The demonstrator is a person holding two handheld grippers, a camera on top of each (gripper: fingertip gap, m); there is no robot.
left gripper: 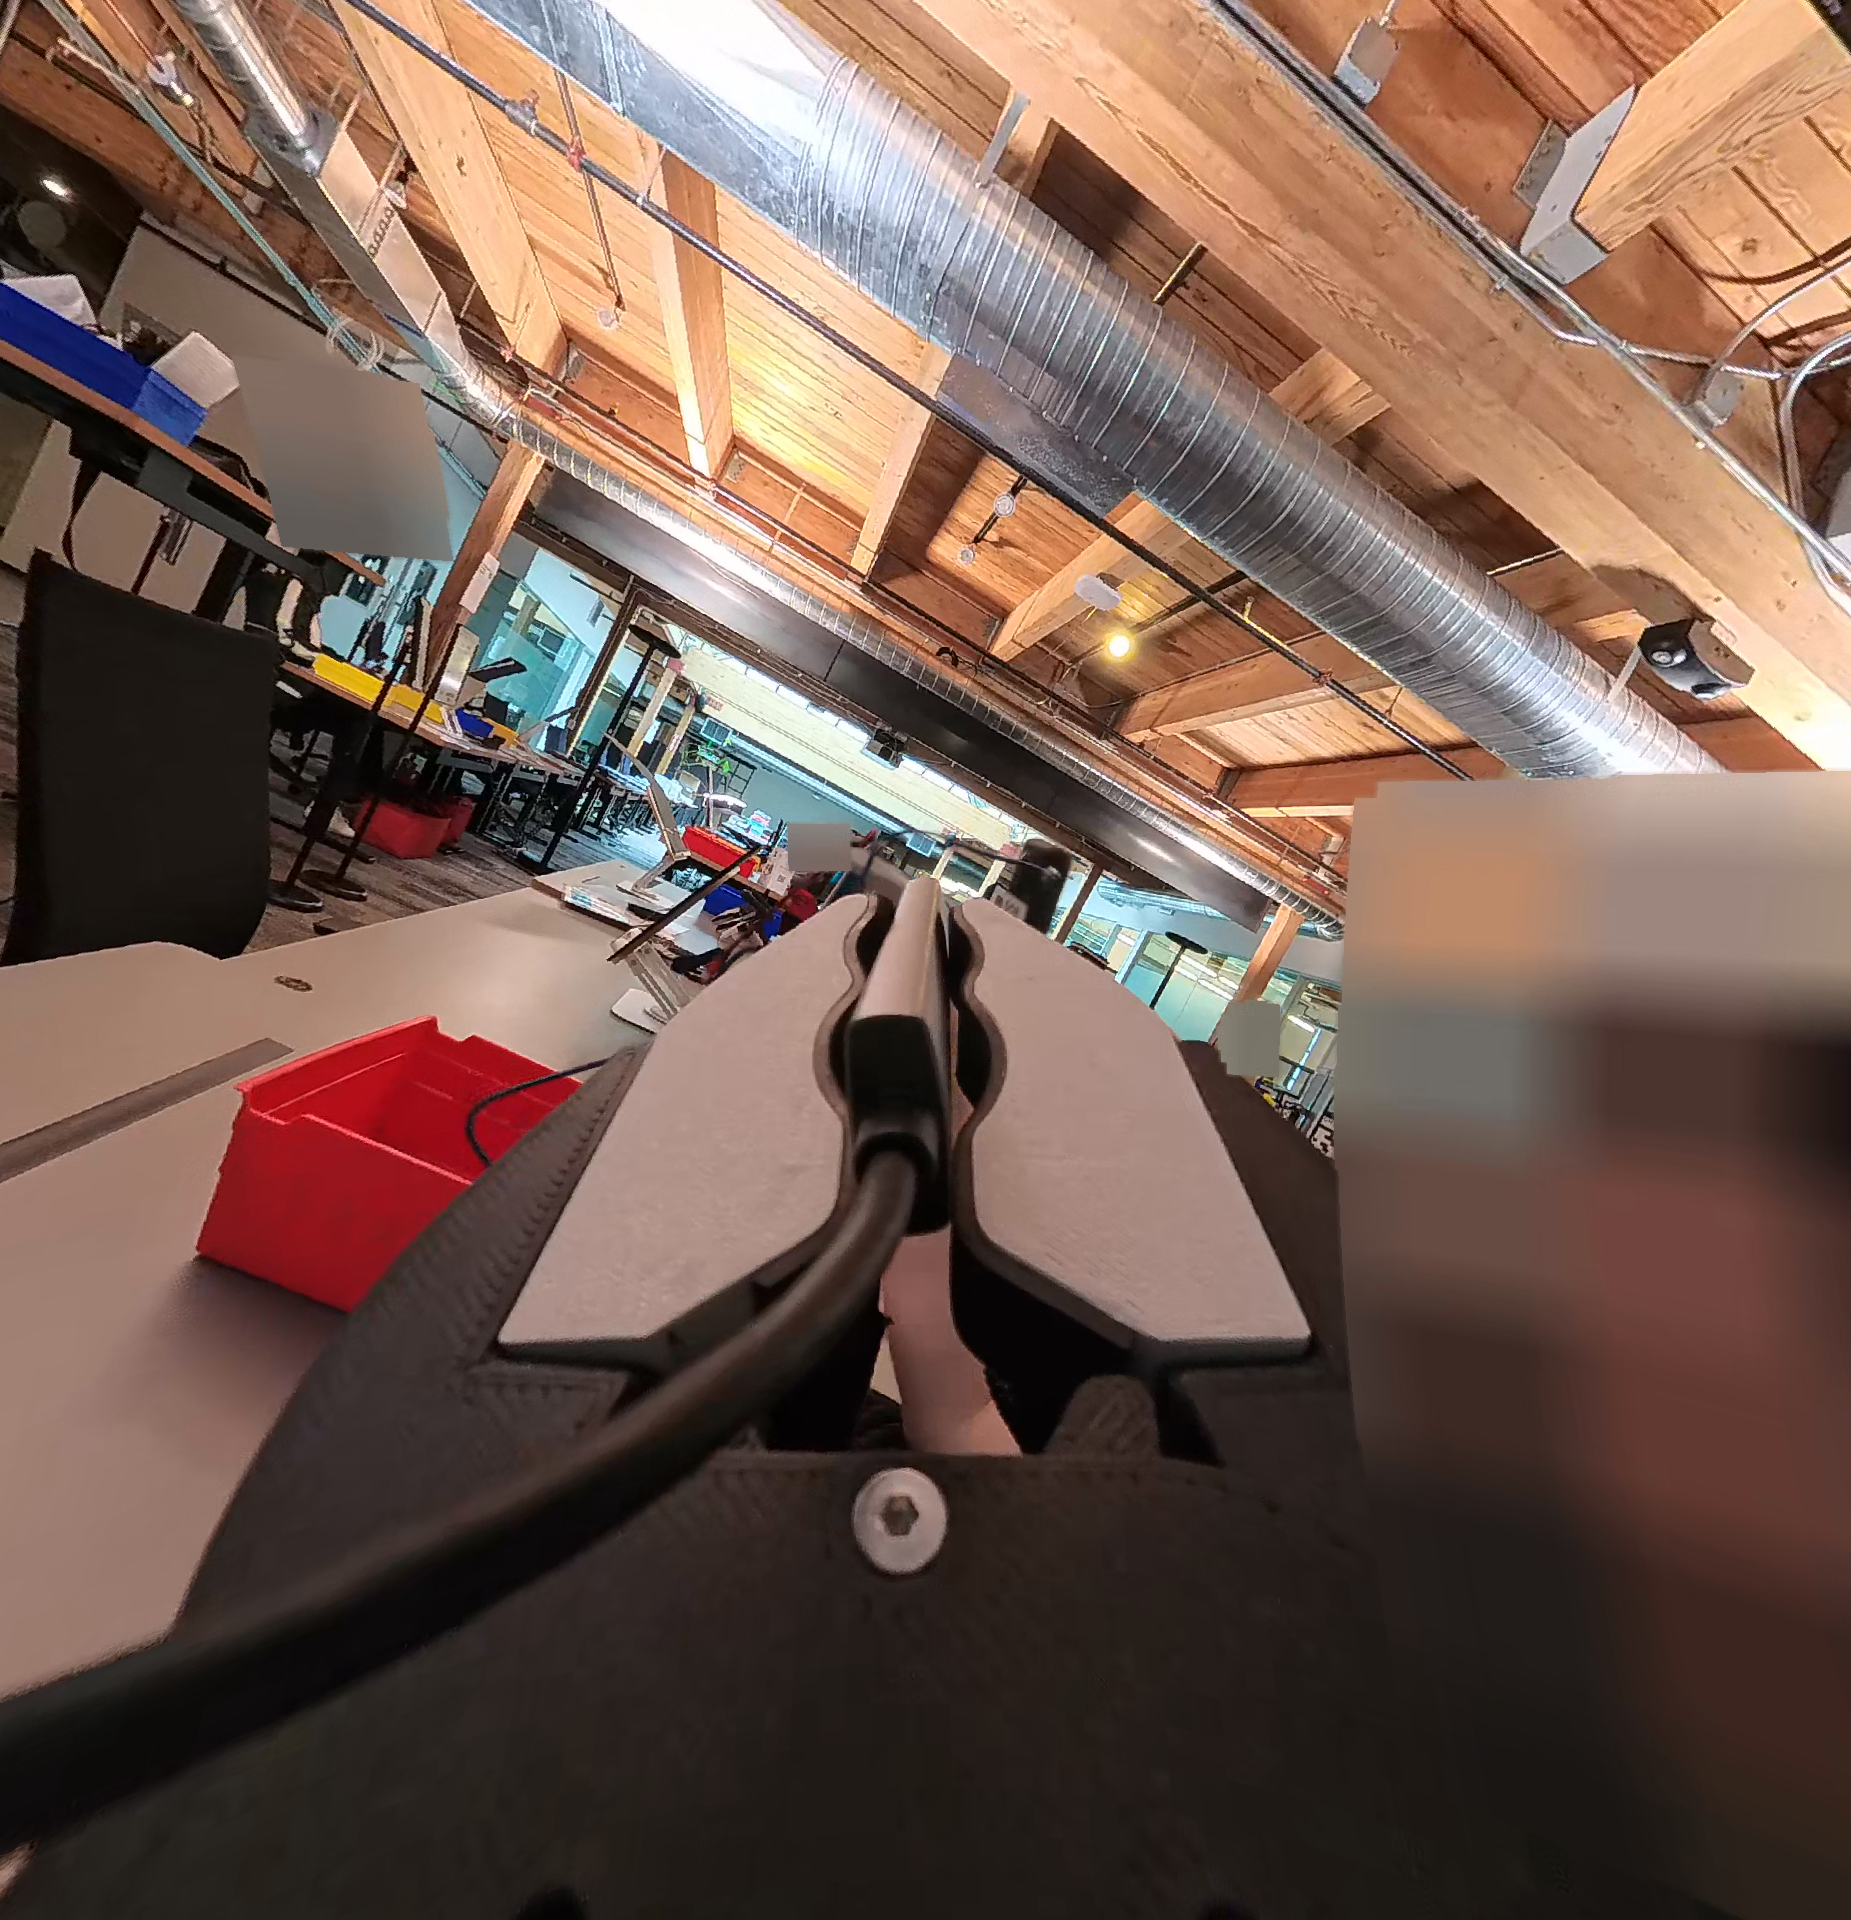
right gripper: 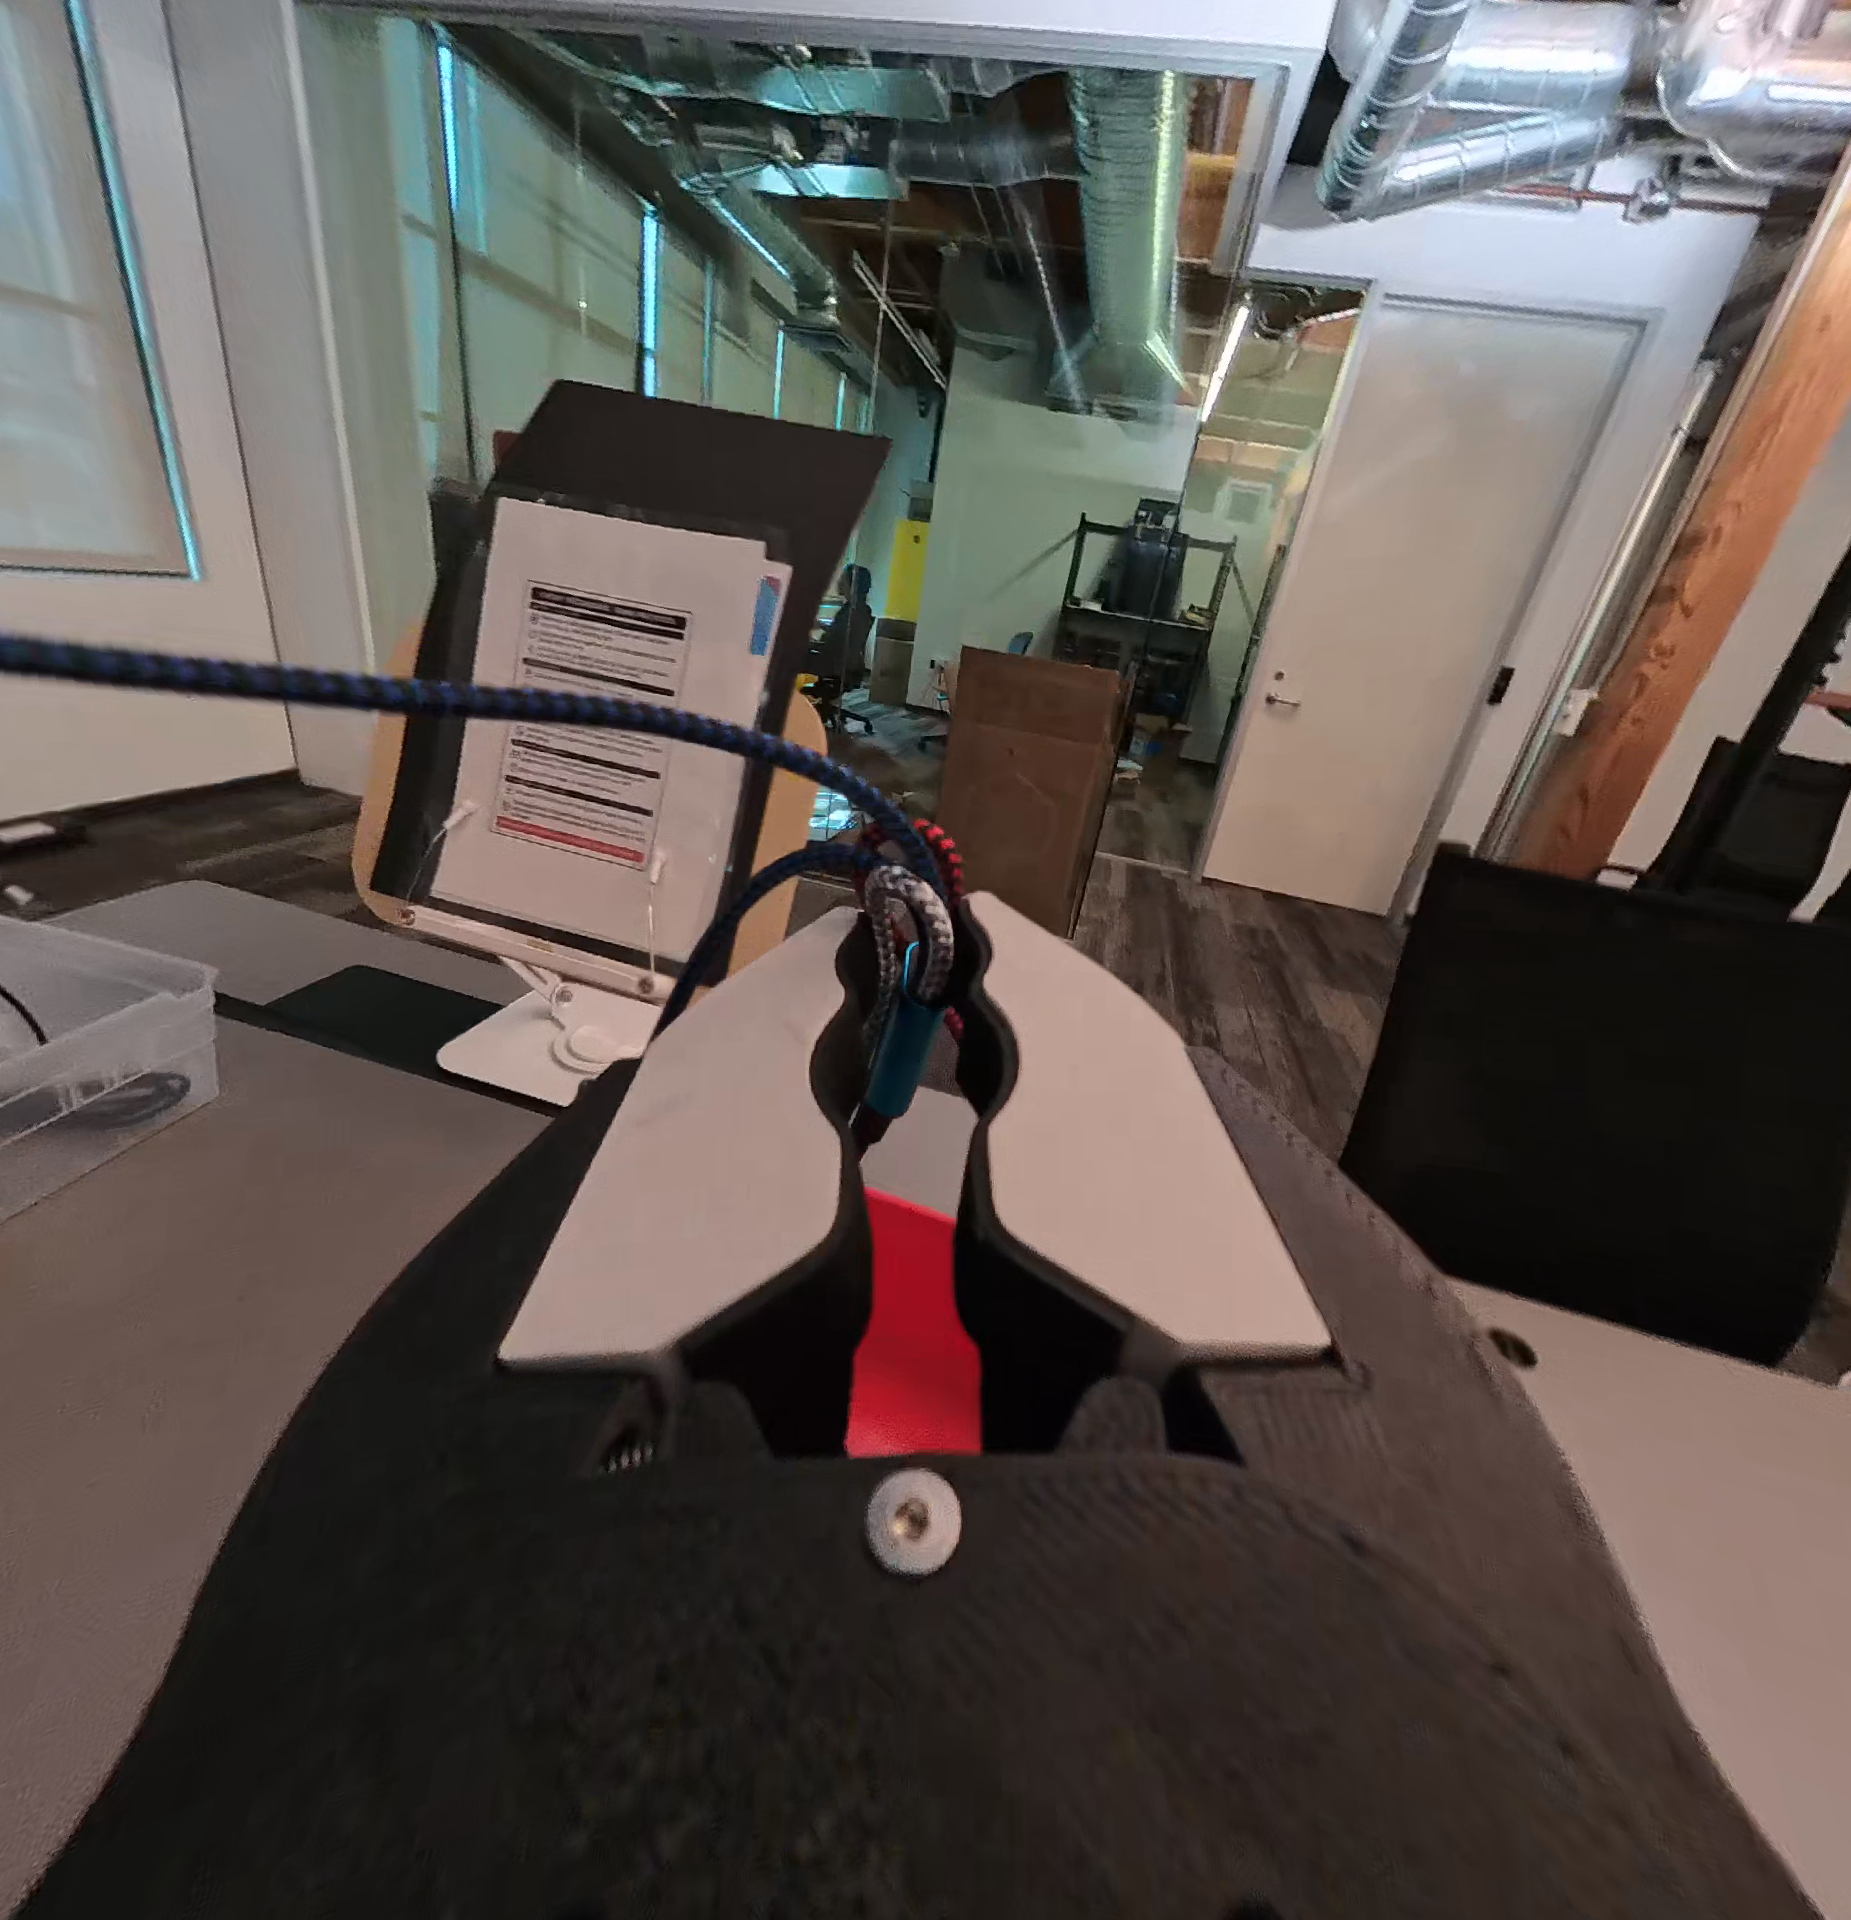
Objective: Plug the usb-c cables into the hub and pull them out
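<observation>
In the left wrist view my left gripper (left gripper: pixel 908 906) is shut on a slim grey hub (left gripper: pixel 905 961), held edge-on and raised above the table, pointing up toward the ceiling. The hub's black cable (left gripper: pixel 547 1455) curves out of its near end and down to the lower left. In the right wrist view my right gripper (right gripper: pixel 910 914) is shut on a bundle of braided cables: a blue one (right gripper: pixel 401 694) running off left, a grey-white one (right gripper: pixel 926 920) and a red-black one (right gripper: pixel 942 847). A blue metal plug (right gripper: pixel 905 1055) hangs between the fingers.
A red bin (left gripper: pixel 349 1143) sits on the grey table (left gripper: pixel 100 1039) left of the left gripper; red also shows beneath the right gripper (right gripper: pixel 916 1340). A document stand with a page (right gripper: pixel 599 727), a clear plastic box (right gripper: pixel 79 1049) and a black chair (right gripper: pixel 1627 1091) are nearby.
</observation>
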